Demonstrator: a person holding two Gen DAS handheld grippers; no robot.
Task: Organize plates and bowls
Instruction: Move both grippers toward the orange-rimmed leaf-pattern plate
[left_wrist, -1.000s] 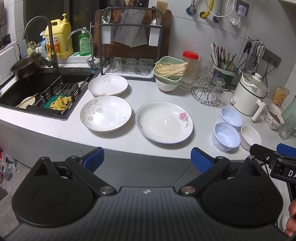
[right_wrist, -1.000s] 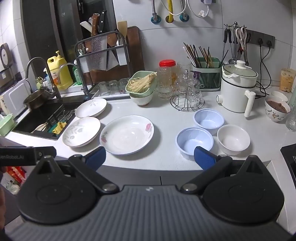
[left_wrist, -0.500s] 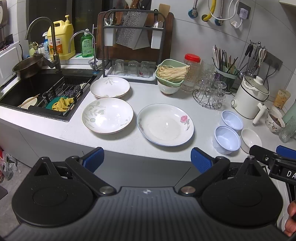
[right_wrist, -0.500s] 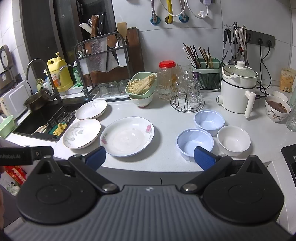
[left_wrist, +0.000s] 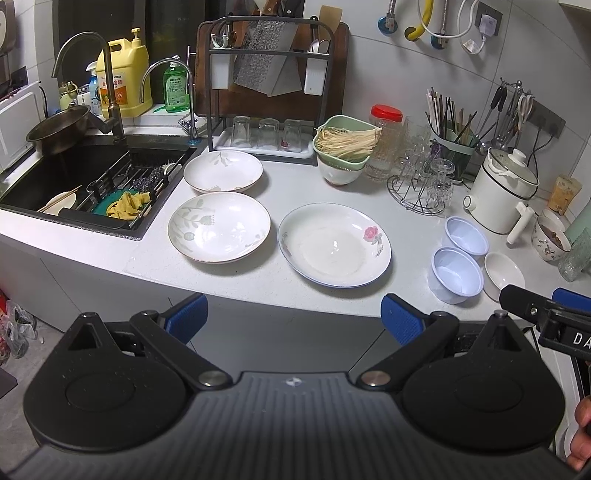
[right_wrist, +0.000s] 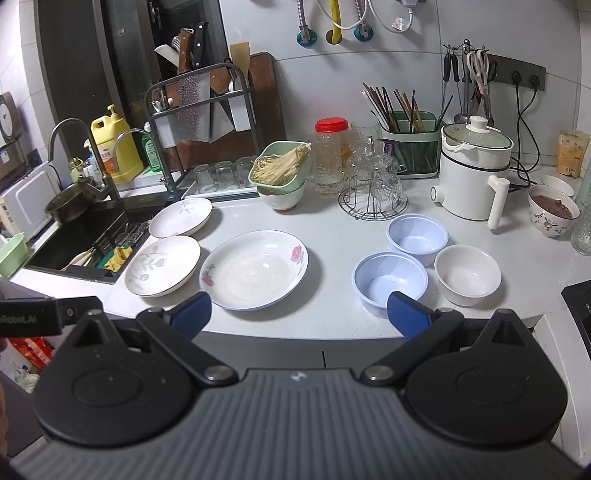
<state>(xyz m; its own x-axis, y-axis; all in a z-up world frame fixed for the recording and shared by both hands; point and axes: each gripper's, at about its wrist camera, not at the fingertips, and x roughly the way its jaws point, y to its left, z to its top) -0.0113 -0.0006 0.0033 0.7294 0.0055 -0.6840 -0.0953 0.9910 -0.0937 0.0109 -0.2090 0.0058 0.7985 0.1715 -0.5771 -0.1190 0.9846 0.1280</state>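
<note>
Three plates lie on the white counter: a rose-patterned plate (left_wrist: 334, 244) (right_wrist: 255, 268) in the middle, a leaf-patterned plate (left_wrist: 219, 226) (right_wrist: 162, 265) to its left, and a third plate (left_wrist: 222, 171) (right_wrist: 180, 217) behind that. To the right sit two pale blue bowls (left_wrist: 456, 274) (right_wrist: 389, 277) (right_wrist: 417, 234) and a small white bowl (left_wrist: 504, 270) (right_wrist: 467, 272). My left gripper (left_wrist: 293, 318) is open, held short of the counter edge, empty. My right gripper (right_wrist: 298, 315) is open too, at the counter's front edge, its right fingertip in front of the near blue bowl.
A sink (left_wrist: 74, 177) with a drainer lies at the left. A glass rack (left_wrist: 266, 136), a green noodle basket (left_wrist: 345, 142), a jar, a wire stand of glasses (right_wrist: 373, 192) and a white electric pot (right_wrist: 474, 173) line the back. A patterned bowl (right_wrist: 552, 214) stands far right.
Both grippers have pulled back and risen slightly, so the counter looks a little farther away. No plate or bowl has moved.
</note>
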